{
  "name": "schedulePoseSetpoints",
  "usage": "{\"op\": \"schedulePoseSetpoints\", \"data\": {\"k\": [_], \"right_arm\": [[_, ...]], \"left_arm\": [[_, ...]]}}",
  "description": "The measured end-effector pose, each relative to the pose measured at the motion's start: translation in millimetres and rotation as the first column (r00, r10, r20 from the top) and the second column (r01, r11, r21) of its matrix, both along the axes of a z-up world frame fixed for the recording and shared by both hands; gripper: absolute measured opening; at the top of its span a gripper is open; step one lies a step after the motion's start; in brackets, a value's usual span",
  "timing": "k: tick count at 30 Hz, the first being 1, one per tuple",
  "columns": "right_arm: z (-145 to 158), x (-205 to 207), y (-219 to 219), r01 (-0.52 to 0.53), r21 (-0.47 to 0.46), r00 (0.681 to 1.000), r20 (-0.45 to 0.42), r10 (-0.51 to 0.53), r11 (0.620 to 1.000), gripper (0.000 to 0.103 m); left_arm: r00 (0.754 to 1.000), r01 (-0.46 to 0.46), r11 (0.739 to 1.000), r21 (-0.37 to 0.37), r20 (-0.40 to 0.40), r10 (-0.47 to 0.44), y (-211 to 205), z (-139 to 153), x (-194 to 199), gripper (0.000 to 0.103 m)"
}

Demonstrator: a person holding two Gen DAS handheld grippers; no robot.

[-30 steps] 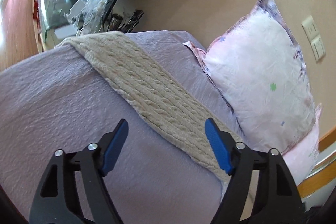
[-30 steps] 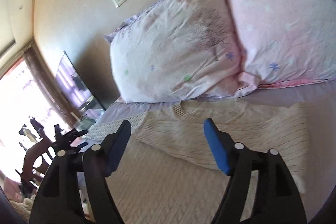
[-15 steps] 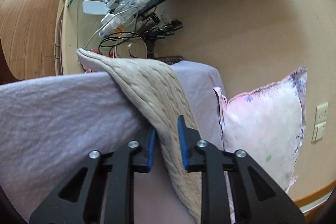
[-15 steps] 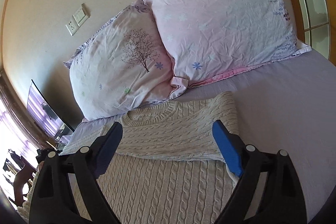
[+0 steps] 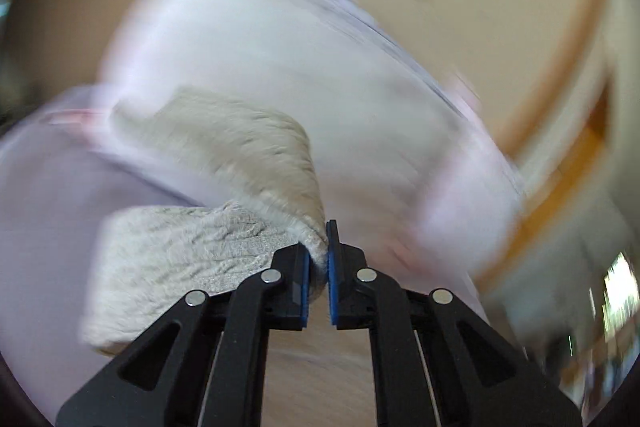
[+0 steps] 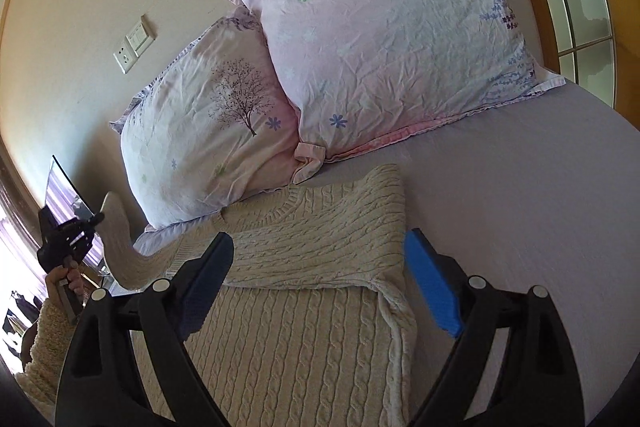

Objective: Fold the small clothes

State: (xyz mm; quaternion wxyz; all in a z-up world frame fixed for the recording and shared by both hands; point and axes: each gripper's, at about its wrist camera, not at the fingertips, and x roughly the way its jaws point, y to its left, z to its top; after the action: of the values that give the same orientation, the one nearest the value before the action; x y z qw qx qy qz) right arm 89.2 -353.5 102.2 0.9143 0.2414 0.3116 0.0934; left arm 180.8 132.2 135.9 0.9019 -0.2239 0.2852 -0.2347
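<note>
Bed [image 6: 520,211]: sweater [image 6: 312,307] spread below pillows [image 6: 380,39].
Left gripper [image 5: 318,259]: sleeve [image 5: 256,155] clamped between jaws.
Right gripper [image 6: 320,275]: held wide apart over sweater.

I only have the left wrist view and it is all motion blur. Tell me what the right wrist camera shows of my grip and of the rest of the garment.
Observer: The left gripper has lifted the sweater sleeve off the bed, out to the left.
Operator: Report the other sleeve.
Observer: It is already folded across the chest of the cream sweater.
Operator: And the right gripper.
Observer: The right gripper is wide open, holding nothing, poised over the sweater body.
Operator: Anything crowding the collar?
Observer: Two pillows lie just beyond it.
</note>
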Motion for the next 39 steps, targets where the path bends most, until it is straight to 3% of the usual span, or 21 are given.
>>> {"op": "schedulePoseSetpoints", "data": {"k": [1,3,5,6,8,13,18,21,24,27,29,30,31,32,34,36,39], "right_arm": [[-2,-1,-1,-0.002,-0.002,1.0,-0.008,0.002,1.0,0.089],[-4,-10,-3,-0.021,0.008,0.999,-0.023,0.021,1.0,0.089],[-3,-25,-7,-0.057,0.015,0.998,-0.018,0.058,0.998,0.089],[-2,-35,-9,-0.078,0.014,0.997,-0.014,0.078,0.997,0.09],[-3,-59,-13,-0.14,0.025,0.99,-0.006,0.14,0.99,0.094],[-22,-124,-23,-0.307,0.126,0.95,-0.012,0.311,0.943,0.094],[-58,-169,-19,-0.391,0.212,0.904,-0.091,0.417,0.896,0.093],[-84,-171,-9,-0.406,0.23,0.877,-0.173,0.448,0.884,0.09],[-114,-162,-4,-0.388,0.266,0.862,-0.233,0.449,0.882,0.083],[-128,-156,4,-0.406,0.346,0.856,-0.181,0.484,0.846,0.07],[-133,-154,13,-0.431,0.372,0.847,-0.146,0.511,0.822,0.052],[-135,-153,19,-0.445,0.372,0.842,-0.136,0.522,0.815,0.033],[-135,-153,22,-0.454,0.369,0.838,-0.132,0.529,0.811,0.016],[-135,-152,25,-0.462,0.364,0.836,-0.124,0.534,0.808,0.009],[-129,-156,29,-0.48,0.352,0.837,-0.092,0.54,0.804,0.009],[-114,-155,30,-0.498,0.352,0.835,-0.051,0.548,0.792,0.008],[-67,-149,26,-0.539,0.318,0.834,0.071,0.548,0.78,0.008]], "left_arm": [[0.993,0.119,0.992,0.041,-0.007,-0.118,-41,-3,-3,0.017],[0.951,0.308,0.942,0.134,-0.069,-0.301,-109,-19,-15,0.024],[0.929,0.37,0.912,0.176,-0.096,-0.358,-124,-30,-35,0.032],[0.93,0.368,0.911,0.187,-0.09,-0.357,-116,-32,-47,0.037],[0.942,0.335,0.922,0.194,-0.062,-0.329,-84,-32,-78,0.06],[0.969,0.246,0.949,0.197,-0.053,-0.241,3,-46,-164,0.075],[0.972,0.183,0.982,0.054,-0.163,-0.172,62,-103,-233,0.075],[0.963,0.191,0.981,0.022,-0.199,-0.183,70,-130,-254,0.075],[0.954,0.196,0.98,-0.029,-0.224,-0.197,64,-153,-251,0.075],[0.942,0.207,0.974,-0.09,-0.25,-0.223,55,-172,-238,0.074],[0.937,0.214,0.971,-0.103,-0.259,-0.234,46,-178,-231,0.069],[0.935,0.218,0.969,-0.115,-0.259,-0.242,42,-179,-227,0.065],[0.933,0.216,0.967,-0.134,-0.263,-0.245,40,-182,-223,0.055],[0.931,0.212,0.965,-0.155,-0.268,-0.248,39,-184,-220,0.036],[0.92,0.213,0.952,-0.222,-0.282,-0.271,39,-189,-217,0.007],[0.92,0.215,0.949,-0.231,-0.279,-0.276,37,-186,-223,0.006],[0.927,0.237,0.936,-0.26,-0.227,-0.298,37,-160,-229,0.006]]}}
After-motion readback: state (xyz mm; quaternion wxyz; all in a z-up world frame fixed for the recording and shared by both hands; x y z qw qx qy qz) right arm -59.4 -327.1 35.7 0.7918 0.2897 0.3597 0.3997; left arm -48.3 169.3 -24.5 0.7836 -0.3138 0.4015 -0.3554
